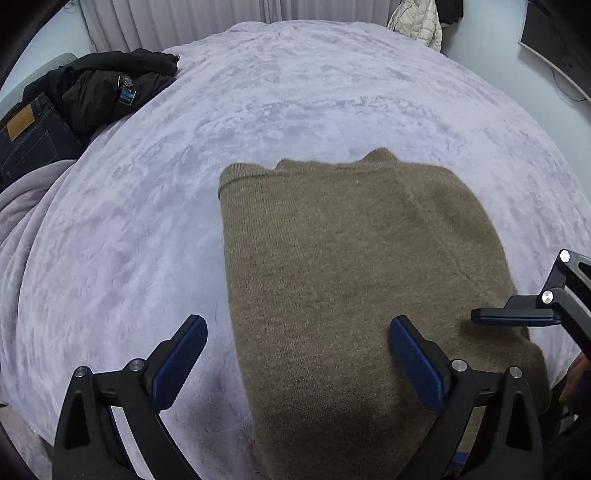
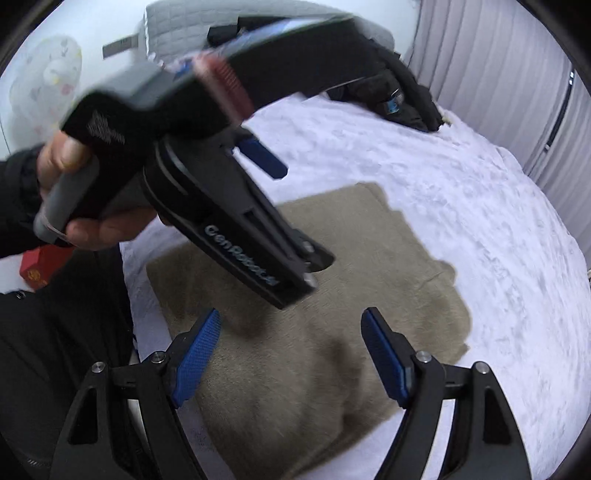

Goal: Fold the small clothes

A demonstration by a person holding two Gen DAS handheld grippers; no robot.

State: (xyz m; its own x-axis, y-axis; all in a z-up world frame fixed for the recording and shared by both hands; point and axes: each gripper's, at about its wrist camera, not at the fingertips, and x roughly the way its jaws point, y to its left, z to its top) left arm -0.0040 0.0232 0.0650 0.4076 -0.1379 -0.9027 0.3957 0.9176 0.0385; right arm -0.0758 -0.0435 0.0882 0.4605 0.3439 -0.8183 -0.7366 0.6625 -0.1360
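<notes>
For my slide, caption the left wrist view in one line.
Open left gripper hovers over a folded olive-brown sweater on a pale plush blanket, dark clothes piled at the far corner.

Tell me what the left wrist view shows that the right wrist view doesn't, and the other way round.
Only the left wrist view shows the jeans and the pale puffer jacket hanging at the back. Only the right wrist view shows the hand holding the left gripper, plus a red box. Both show the brown sweater on the lilac blanket, the black jacket, and open jaws holding nothing.
</notes>
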